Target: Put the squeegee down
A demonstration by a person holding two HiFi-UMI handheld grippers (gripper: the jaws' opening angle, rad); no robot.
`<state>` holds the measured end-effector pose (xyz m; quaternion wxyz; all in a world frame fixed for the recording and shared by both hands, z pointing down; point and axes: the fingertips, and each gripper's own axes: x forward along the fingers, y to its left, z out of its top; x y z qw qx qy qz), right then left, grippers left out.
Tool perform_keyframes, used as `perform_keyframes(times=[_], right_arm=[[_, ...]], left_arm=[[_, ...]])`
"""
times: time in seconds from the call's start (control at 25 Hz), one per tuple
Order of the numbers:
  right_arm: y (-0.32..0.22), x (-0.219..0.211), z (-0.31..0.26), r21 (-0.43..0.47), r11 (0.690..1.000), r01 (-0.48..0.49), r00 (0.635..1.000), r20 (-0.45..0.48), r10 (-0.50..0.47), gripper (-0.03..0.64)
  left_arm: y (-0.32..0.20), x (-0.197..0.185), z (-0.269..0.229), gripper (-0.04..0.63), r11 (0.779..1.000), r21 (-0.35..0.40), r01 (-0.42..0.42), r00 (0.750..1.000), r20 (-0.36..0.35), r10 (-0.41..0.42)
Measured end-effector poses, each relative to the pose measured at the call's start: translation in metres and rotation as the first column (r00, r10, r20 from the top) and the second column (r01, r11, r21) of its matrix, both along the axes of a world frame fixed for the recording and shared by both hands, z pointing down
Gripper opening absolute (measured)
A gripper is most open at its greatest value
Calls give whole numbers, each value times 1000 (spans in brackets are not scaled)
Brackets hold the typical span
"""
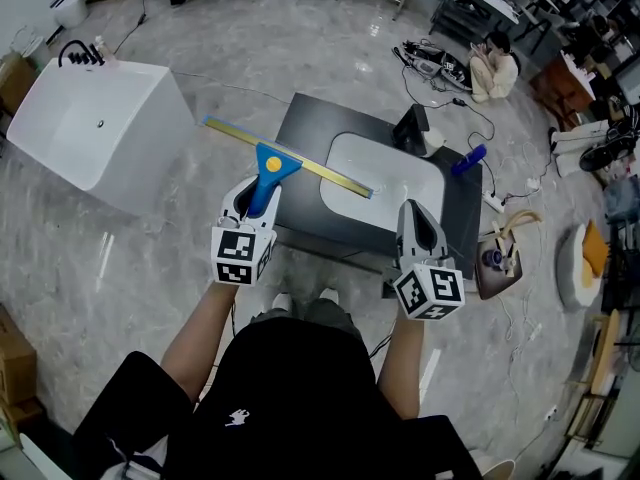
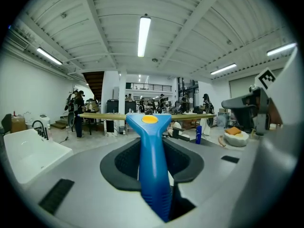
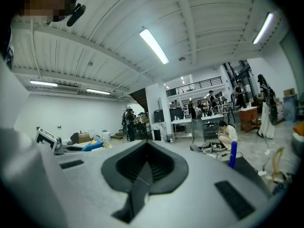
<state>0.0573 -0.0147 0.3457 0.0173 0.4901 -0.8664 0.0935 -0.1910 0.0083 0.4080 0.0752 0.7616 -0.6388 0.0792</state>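
The squeegee point(image 1: 268, 171) has a blue handle and a long yellow blade point(image 1: 320, 171). My left gripper point(image 1: 256, 200) is shut on the handle and holds it in the air, over the front left of a black counter point(image 1: 310, 118). The blade lies slantwise above the counter and the white basin point(image 1: 390, 188). In the left gripper view the blue handle point(image 2: 152, 160) stands between the pads, with the blade point(image 2: 99, 115) level across the top. My right gripper point(image 1: 417, 218) is shut on nothing, in front of the basin. The right gripper view shows its pads point(image 3: 142, 179) closed together, and the squeegee's head point(image 3: 92, 145) at the left.
A white bathtub point(image 1: 90, 128) stands on the floor to the left. A blue bottle point(image 1: 468, 158) sits at the counter's right edge, with cables and a tray of things beyond it. A person point(image 1: 493, 68) crouches at the back right. Cardboard boxes line the left edge.
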Motion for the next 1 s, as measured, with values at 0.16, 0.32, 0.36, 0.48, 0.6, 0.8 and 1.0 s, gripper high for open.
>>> perform_keyframes(times=[0.16,0.32,0.36,0.48,0.6,0.8,1.0], right_arm=[[-14,1,7,-17,1000,11,1000,1,-11,2],[-39,5,15,-27,999,33,999,15,-32,2],[-47,6,17,-30,999,40,999,20,-40,2],[-73,9,15,-27,997,66,997,33,-65,2],[-102,13,11,-18,996,89,995,43,-88,2],[-157,18,16,-22,992,123,991,51,-121,2],[-194,20,36,-58,984,167,985,59,-163,2]], left_arm=[[-10,4,10,127,1000,-22,9,1000,-5,-9],[-26,9,16,127,999,-34,33,999,-3,-34],[-31,11,17,127,998,-36,42,999,0,-42],[-46,16,18,127,997,-40,67,998,10,-66],[-67,21,16,127,995,-39,86,996,22,-86],[-111,32,20,127,992,-48,114,993,42,-112],[-140,39,31,127,986,-78,150,988,51,-146]])
